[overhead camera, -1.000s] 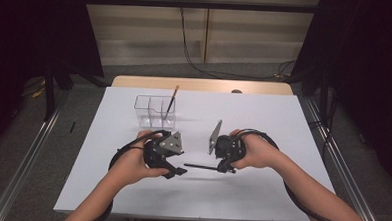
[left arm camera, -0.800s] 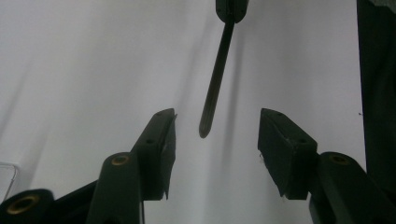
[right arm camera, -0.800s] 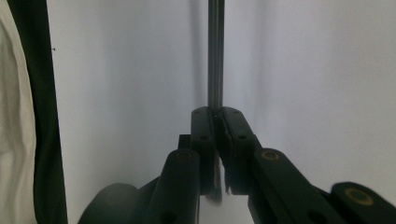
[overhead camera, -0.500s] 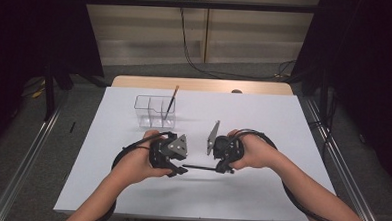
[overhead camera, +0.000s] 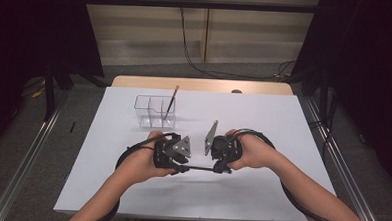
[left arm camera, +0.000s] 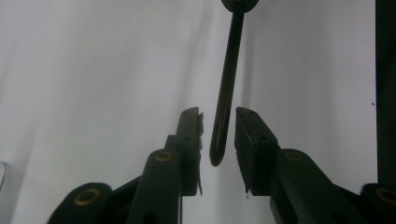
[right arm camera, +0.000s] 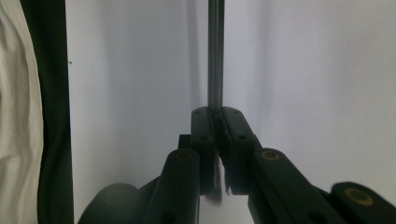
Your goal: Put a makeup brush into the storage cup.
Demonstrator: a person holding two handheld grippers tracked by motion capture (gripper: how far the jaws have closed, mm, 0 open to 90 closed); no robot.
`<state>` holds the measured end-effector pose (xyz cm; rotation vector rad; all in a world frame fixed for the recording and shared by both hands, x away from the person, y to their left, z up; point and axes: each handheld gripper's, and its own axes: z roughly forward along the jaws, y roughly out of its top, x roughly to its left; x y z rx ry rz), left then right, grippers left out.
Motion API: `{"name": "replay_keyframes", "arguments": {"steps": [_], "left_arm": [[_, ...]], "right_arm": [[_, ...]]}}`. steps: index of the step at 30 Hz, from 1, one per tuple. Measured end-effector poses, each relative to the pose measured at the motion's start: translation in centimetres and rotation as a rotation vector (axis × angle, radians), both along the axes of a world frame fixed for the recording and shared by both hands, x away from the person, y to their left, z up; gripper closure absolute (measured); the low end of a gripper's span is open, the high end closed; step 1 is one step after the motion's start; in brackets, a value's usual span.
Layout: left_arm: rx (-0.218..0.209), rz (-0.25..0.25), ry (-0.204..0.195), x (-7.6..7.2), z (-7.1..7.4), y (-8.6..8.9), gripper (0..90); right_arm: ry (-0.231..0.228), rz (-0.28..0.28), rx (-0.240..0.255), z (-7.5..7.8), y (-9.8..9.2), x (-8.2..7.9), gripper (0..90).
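Note:
A thin black brush (overhead camera: 200, 168) hangs level just above the white table (overhead camera: 283, 124), spanning the gap between my two grippers. My right gripper (overhead camera: 216, 169) is shut on one end of it; in the right gripper view its jaws (right arm camera: 216, 112) pinch the black brush (right arm camera: 215, 56), with pale bristles showing low between the pads. My left gripper (overhead camera: 185, 167) faces it from the left. Its jaws (left arm camera: 218, 116) have just been closing around the rounded tip of the black brush (left arm camera: 229, 70), and a narrow gap remains beside the left pad.
A clear plastic organizer (overhead camera: 155, 111) stands at the back left of the table, with a brown-handled brush (overhead camera: 172, 100) leaning upright in it. Black cables loop from both grippers across the tabletop. Metal rails run along both sides of the table.
My left gripper has shifted slightly right toward the right gripper, and its jaws have narrowed around the brush's free end. The right gripper has kept still with the brush.

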<state>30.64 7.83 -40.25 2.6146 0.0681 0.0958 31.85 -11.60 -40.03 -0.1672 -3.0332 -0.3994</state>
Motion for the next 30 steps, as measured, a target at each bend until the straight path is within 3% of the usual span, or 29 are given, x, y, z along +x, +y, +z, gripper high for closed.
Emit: {"name": "replay_keyframes", "arguments": {"steps": [4, 12, 23, 30], "left_arm": [[-0.004, 0.009, 0.010, 0.1, -0.2, -0.1, 78.0], [0.002, 0.013, 0.020, 0.1, -0.4, -0.1, 80.4], [0.027, 0.008, 0.032, 0.2, -1.4, 0.1, 81.0], [0.040, -0.008, 0.017, 0.1, -1.2, -0.1, 75.7]], "right_arm": [[-0.008, 0.000, -0.001, 0.3, 0.1, -0.1, 84.6], [-0.011, 0.003, 0.008, 0.2, -0.1, 0.0, 84.5], [-0.024, 0.001, 0.043, 1.3, -0.2, 0.0, 84.4], [-0.033, 0.008, 0.046, 1.3, -0.1, 0.1, 84.4]]}}
